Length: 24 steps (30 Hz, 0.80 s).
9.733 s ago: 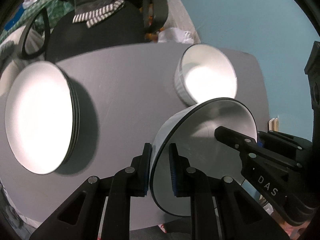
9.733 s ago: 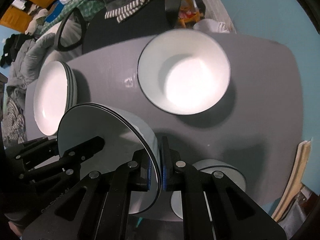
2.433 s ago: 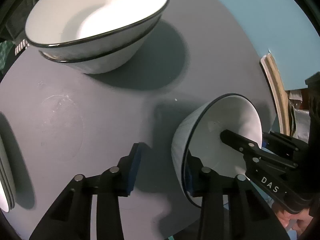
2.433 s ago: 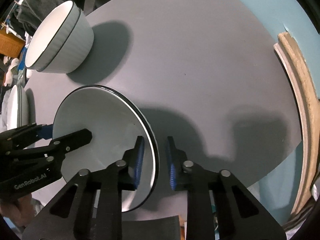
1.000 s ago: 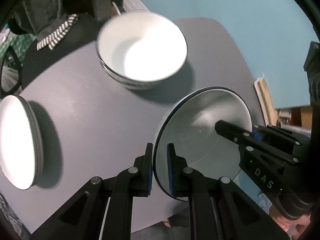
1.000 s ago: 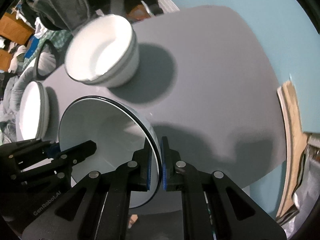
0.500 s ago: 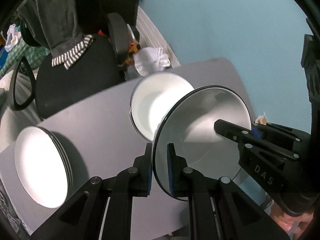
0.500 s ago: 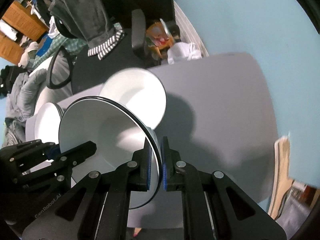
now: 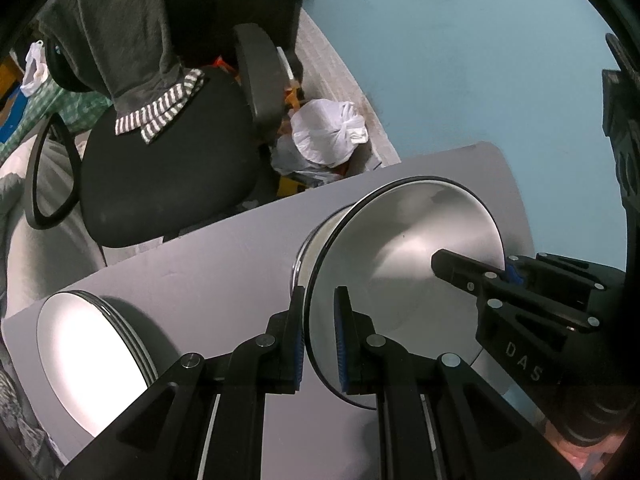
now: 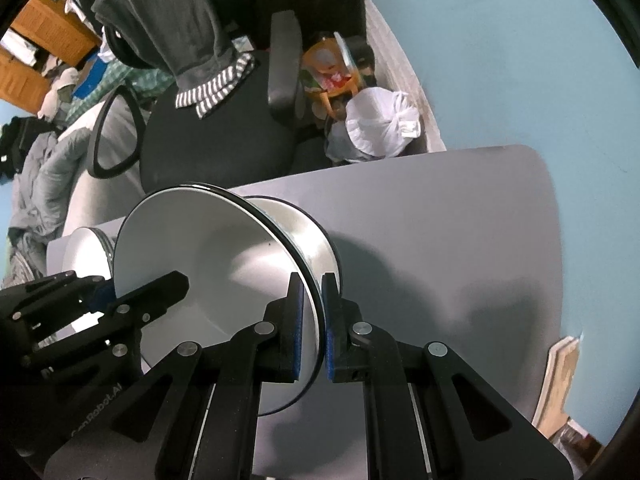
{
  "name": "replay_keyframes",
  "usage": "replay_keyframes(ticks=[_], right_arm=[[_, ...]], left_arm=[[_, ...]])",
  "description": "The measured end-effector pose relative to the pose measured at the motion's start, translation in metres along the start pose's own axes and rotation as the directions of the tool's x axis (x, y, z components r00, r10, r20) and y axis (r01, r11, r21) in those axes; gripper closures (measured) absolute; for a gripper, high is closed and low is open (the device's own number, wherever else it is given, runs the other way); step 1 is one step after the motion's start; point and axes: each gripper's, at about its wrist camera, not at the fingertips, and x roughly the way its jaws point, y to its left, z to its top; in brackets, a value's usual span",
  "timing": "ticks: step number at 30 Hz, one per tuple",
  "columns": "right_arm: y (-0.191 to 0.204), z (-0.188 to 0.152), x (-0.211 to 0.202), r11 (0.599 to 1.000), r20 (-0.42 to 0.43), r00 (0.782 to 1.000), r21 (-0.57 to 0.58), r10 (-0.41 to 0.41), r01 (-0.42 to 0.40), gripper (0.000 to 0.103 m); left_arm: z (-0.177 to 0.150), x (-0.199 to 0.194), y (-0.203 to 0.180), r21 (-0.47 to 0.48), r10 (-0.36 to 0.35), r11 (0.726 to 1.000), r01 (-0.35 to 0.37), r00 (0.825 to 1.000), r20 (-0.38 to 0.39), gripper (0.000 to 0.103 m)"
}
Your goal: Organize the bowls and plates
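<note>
The left gripper and right gripper both pinch the white bowl's rim. It seems to sit over the stacked bowls, right of the plates.

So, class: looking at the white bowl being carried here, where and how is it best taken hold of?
By its thin dark-edged rim, on two opposite sides, from above. The bowl is wide and deep, so no jaws could span it, but its wall is thin enough to pinch. That is the grip shown: the left gripper and the right gripper each clamp one side of the rim.
</note>
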Motion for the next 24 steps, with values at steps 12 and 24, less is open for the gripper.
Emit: replay_keyframes(ticks=[12, 24], right_arm=[[-0.005, 0.005, 0.017, 1.000, -0.058, 0.998, -0.007, 0.023, -0.023, 0.095], [-0.002, 0.006, 0.022, 0.999, -0.094, 0.996, -0.032, 0.002, -0.005, 0.095]], left_arm=[[0.005, 0.015, 0.001, 0.030, 0.050, 0.998, -0.048, 0.998, -0.041, 0.091], [0.007, 0.017, 0.001, 0.076, 0.069, 0.995, -0.065, 0.996, -0.053, 0.087]])
